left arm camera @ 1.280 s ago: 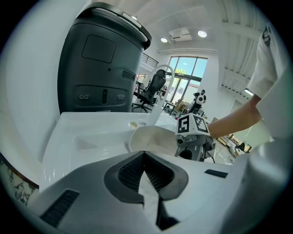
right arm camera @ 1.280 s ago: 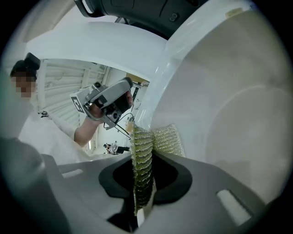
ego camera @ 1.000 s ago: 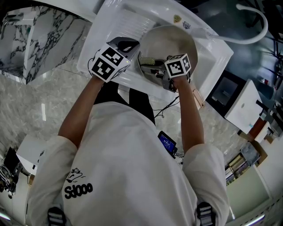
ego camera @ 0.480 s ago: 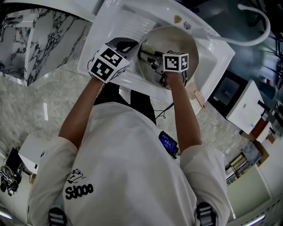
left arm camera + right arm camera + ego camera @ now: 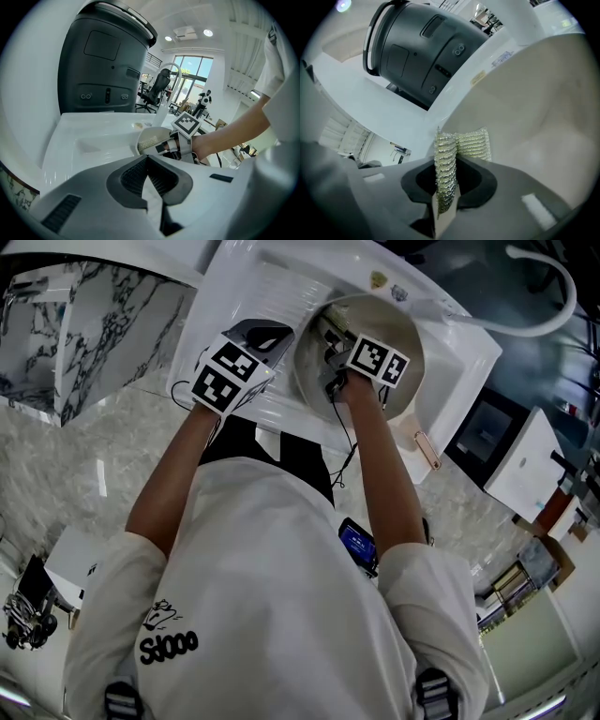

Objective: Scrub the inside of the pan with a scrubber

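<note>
Right gripper (image 5: 446, 174) pinches the silvery scrubber (image 5: 465, 143) at the pan (image 5: 534, 117) wall just ahead; left gripper (image 5: 148, 176), jaws pressed together and empty, hovers beside the rim

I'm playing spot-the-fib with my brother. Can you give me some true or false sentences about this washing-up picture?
1. The right hand-held gripper is pinching a sparkly scrubber. True.
2. The pan is sitting on a stove. False: it sits in a white sink.
3. The left hand-held gripper is holding a scrubber too. False: its jaws are shut together with nothing between them.
4. The scrubber is down inside the pan. True.
5. The big machine behind the sink is bright red. False: it is dark grey.
</note>
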The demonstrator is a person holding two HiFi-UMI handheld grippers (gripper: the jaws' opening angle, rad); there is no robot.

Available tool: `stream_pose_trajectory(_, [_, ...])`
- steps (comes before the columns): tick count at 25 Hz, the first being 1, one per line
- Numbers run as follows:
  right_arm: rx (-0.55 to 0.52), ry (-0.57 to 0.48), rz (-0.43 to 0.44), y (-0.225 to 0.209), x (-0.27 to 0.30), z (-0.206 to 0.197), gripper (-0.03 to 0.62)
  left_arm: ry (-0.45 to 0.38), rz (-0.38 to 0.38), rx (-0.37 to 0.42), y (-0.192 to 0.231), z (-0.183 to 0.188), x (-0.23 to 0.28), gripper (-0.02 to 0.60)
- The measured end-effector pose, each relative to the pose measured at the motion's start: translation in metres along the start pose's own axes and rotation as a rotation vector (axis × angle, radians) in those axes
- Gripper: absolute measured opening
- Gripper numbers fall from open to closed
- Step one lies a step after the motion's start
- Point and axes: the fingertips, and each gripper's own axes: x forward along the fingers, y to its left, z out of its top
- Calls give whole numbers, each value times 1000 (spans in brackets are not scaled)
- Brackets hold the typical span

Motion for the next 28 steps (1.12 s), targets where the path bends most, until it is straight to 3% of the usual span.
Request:
stream_pose_trajectory(7, [127, -167, -69, -27, -8, 28, 72, -1, -2, 7, 0, 0, -3, 5])
stream_pose_trajectory(11, [112, -240, -117, -42, -18, 48, 74, 3, -5, 19, 1, -1, -8, 5])
stream_pose_trajectory(14, [47, -250, -97, -39, -23, 60, 74, 7, -12, 32, 3, -3, -12, 5])
stream_pose_trajectory(17, [-55, -194, 0, -15, -20, 57, 74, 14, -26, 52, 3, -6, -15, 5])
stream_pose_trajectory(20, [-153, -41, 110, 10, -10, 28, 74, 19, -49, 77, 2, -6, -17, 5])
stream_pose_trajectory(23, [-203, 92, 179, 21, -5, -3, 75, 21, -73, 103, 1, -6, -20, 5])
stream_pose_trajectory(28, [-234, 220, 274, 44, -15, -25, 74, 16, -94, 136, 4, -2, -25, 5])
